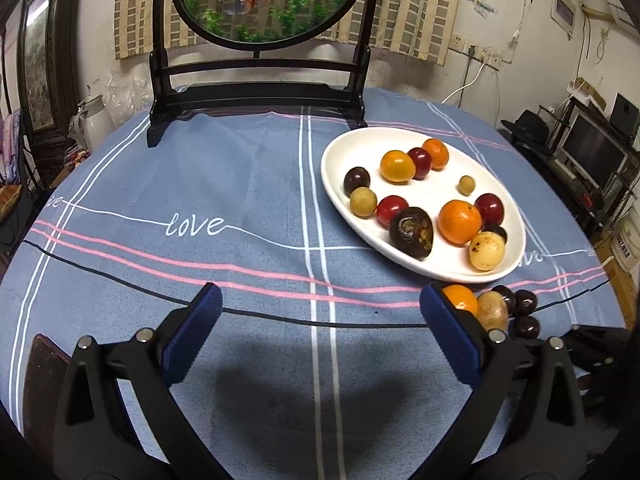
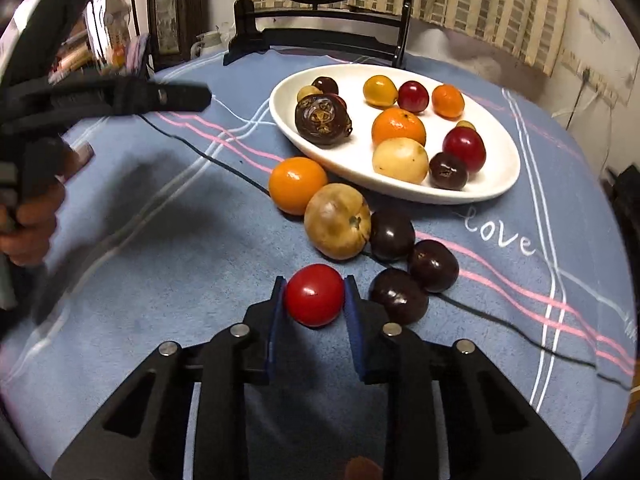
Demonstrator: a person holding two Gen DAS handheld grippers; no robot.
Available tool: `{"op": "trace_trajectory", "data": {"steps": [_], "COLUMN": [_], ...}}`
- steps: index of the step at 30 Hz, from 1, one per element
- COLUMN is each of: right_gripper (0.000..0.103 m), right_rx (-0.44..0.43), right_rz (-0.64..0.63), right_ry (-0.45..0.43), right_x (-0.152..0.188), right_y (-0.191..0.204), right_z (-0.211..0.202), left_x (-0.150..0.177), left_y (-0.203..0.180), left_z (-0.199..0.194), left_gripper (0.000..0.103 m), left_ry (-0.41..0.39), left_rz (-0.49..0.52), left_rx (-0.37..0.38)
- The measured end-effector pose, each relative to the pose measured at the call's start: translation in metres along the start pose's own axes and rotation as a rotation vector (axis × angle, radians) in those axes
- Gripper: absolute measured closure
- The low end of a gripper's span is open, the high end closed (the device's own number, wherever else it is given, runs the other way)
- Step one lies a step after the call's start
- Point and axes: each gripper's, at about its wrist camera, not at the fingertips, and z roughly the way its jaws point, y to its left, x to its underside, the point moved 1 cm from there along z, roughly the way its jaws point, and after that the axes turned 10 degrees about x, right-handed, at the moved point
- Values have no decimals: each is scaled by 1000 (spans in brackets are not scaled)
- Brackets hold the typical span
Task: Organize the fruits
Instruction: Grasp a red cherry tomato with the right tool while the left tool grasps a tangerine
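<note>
In the right wrist view my right gripper [image 2: 314,294] is shut on a red tomato [image 2: 314,295] just above the blue cloth, its blue pads pressed on both sides. Beyond it lie an orange [image 2: 297,185], a tan round fruit [image 2: 337,221] and three dark plums [image 2: 392,234]. The white oval plate [image 2: 496,188] holds several fruits. In the left wrist view my left gripper [image 1: 320,308] stands open over bare cloth, with nothing between its fingers; the plate [image 1: 344,216] lies ahead to its right, and the loose orange [image 1: 461,298] shows behind its right finger.
A black wooden stand [image 1: 256,96] with a round goldfish screen stands at the table's back. A dark phone-like object [image 1: 44,376] lies at the near left edge. A hand holding the left gripper [image 2: 36,216] shows at the left of the right wrist view.
</note>
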Motion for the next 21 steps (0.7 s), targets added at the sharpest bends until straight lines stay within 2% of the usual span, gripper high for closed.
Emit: {"op": "trace_trajectory", "data": {"steps": [2,4,5,6,7,10,15,21], "right_gripper": [75,75,75,75,75,75,75,75], "right_rx": [-33,-25,-20,-21,-26,-31,-38,-43], "right_rz": [64,98,114,126,140,159,159,149], "right_ry": [-35,-67,-76,-78,-74,-71,-64,-52], "right_x": [-3,-4,-4,-4,-3,-2,-2,-1], "right_y": [-13,-23,-27,-30,-33,-37,-36,-33], "right_z": [-13,-23,-26,-27,-28,-28,-28,-26], "left_x": [2,4,6,7,10,14,19,18], "left_y": [-4,-15,-21,-27,-36,-45,-53,-65], "left_z": [2,7,9,12,17,26,31,46], "left_gripper": [2,3,7,13,27,48,49,49], "left_ry": [6,19,27,35,61,110,148,168], "left_rz": [16,66,100,131,175,204,236,292], "left_rx": [22,61,71,77,106,182,277,271]}}
